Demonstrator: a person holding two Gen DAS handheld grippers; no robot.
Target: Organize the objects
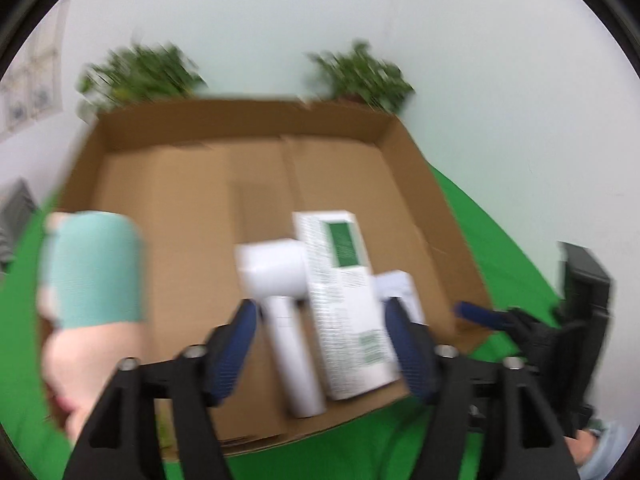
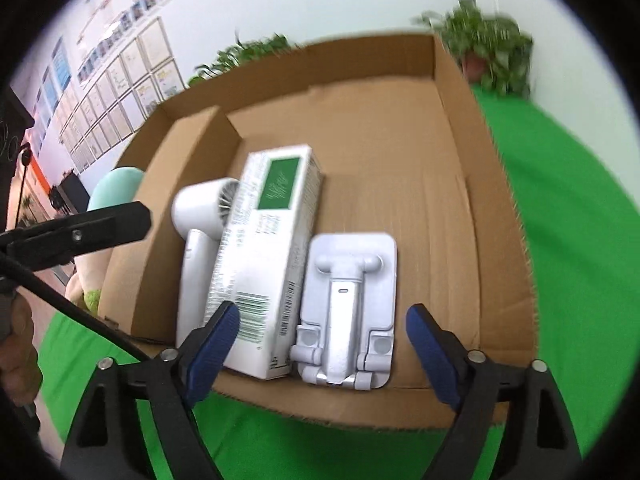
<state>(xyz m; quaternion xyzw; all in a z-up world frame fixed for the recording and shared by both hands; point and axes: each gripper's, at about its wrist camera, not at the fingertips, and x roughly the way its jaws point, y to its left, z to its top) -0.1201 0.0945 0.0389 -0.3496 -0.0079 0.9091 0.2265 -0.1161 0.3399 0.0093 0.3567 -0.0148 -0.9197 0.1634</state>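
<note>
Judging by layout, hairdryer (image 2: 196, 248), white carton (image 2: 264, 256) and folding stand (image 2: 348, 312) lay side by side in cardboard tray (image 2: 460, 152), teal plush (image 1: 94, 268) outside it looked left, left gripper (image 1: 324, 344) and right gripper (image 2: 320, 344) both gaped wide, empty.

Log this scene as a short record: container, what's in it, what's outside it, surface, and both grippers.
container: open cardboard box, low walls
contents: white fan, carton with green label, grey stand, lying side by side near the front edge
order from left: fan, carton, stand
outside box: teal and pink plush by the left wall
surface: green cloth
background: two plants, behind the box
left gripper: open, empty
right gripper: open, empty
</note>
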